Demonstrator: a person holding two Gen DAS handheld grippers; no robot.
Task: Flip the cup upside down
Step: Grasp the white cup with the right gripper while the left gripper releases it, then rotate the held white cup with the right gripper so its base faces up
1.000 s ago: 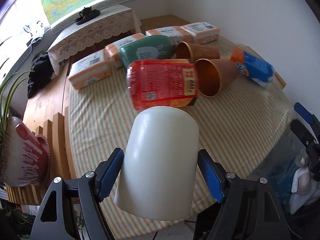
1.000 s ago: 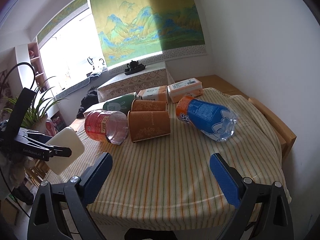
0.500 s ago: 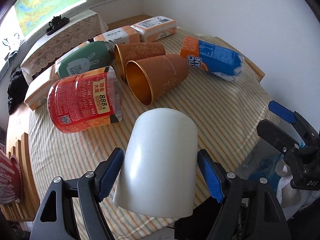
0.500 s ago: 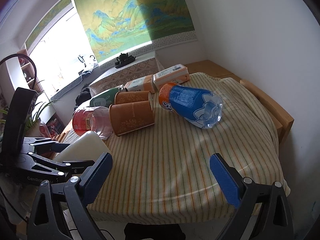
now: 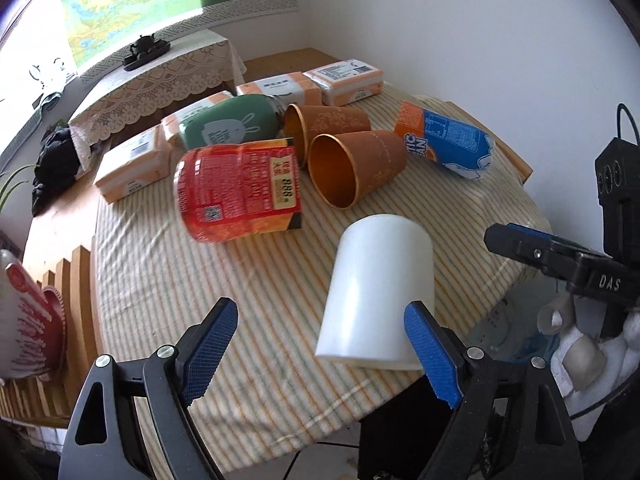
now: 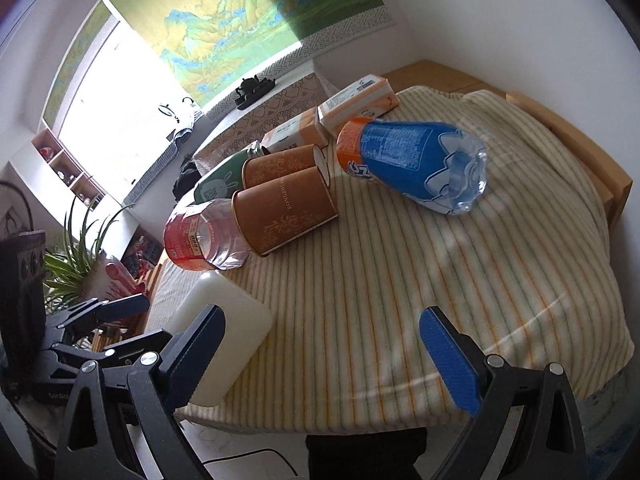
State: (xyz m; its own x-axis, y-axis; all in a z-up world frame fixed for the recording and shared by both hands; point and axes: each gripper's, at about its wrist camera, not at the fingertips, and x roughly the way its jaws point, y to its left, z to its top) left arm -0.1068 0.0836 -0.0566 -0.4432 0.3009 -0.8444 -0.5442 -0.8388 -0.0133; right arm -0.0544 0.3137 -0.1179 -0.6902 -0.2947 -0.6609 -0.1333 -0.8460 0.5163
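1. Striped cloth covers the tabletop point(image 5: 248, 344).
2. White cup point(image 5: 376, 292) stands upside down near the tabletop's front edge.
3. Left gripper point(image 5: 320, 344) gapes wide, its right pad beside the cup.
4. Right gripper point(image 6: 324, 356) is spread wide, holding nothing.

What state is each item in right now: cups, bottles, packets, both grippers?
white cup: upside down on the tablecloth, released
left gripper: open, jaws apart around the cup
right gripper: open, empty
two brown paper cups: on their sides
red bottle, blue bottle, green bottle: lying down
tissue packets: flat
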